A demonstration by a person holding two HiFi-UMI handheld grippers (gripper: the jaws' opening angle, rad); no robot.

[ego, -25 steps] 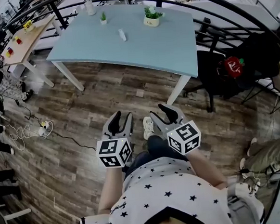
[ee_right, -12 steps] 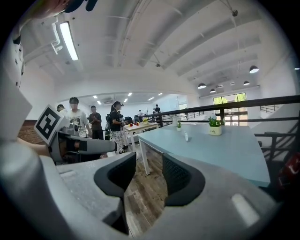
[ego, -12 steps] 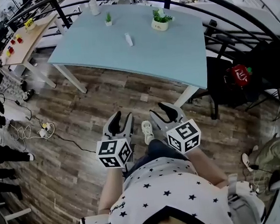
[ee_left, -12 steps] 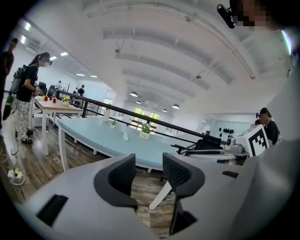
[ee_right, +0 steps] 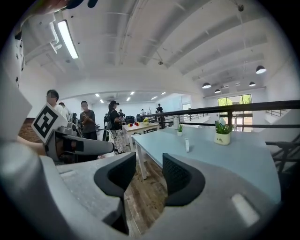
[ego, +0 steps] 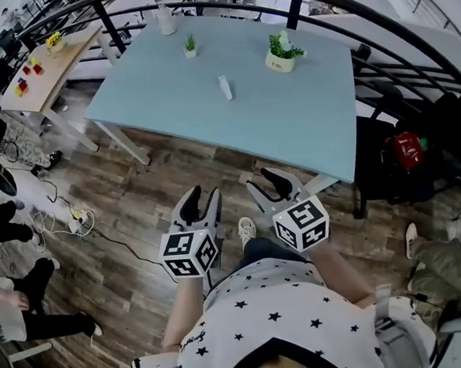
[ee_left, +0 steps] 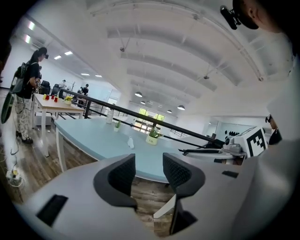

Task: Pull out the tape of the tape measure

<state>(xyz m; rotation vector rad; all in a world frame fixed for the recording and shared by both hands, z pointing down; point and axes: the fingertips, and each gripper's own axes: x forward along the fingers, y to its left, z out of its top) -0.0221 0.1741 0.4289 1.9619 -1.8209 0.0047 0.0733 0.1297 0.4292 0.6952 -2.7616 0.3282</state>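
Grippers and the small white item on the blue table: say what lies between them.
In the head view, only wood floor and bare tabletop separate the left gripper and right gripper from the white item.

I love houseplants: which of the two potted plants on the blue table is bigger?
The bushy plant in the wide pale pot, at the right of the table in the head view; the small plant left of it is a thin sprig.

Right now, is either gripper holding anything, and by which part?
Nothing is held. The left gripper, which has just been opening, and the right gripper both stand open and empty.
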